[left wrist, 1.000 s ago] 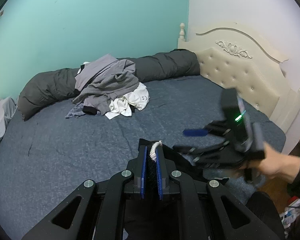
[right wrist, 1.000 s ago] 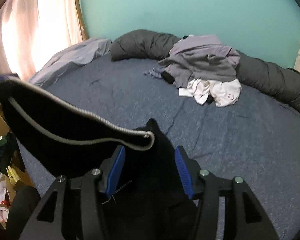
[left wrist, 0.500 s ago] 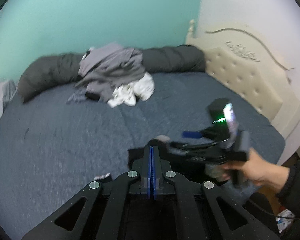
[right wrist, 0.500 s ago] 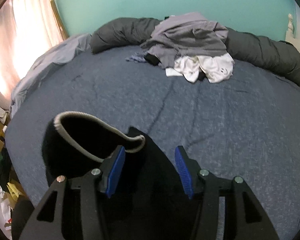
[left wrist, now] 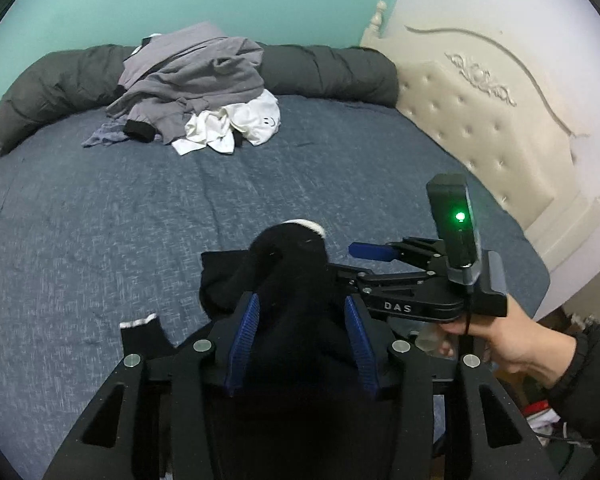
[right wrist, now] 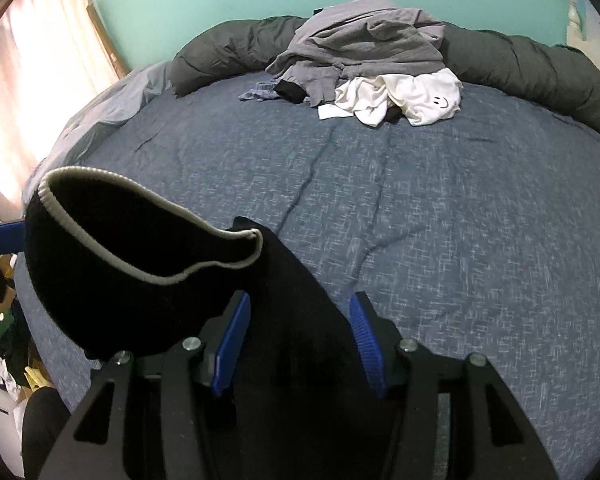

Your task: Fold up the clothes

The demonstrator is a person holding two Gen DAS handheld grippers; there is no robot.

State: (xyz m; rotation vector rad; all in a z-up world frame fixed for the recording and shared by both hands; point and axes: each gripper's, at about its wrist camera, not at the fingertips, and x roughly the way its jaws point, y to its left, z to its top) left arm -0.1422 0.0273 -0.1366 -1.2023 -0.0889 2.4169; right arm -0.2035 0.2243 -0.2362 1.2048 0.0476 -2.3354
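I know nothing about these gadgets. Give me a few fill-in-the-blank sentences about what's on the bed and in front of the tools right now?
1. The black garment lying between the fingers of both tools has a trim coloured ____.
2. The white shirt in the pile bears a small ____ face.
3. The bedsheet is dark ____.
4. The light on the right tool, seen from the left camera, glows ____.

Missing words: white; smiley; blue; green
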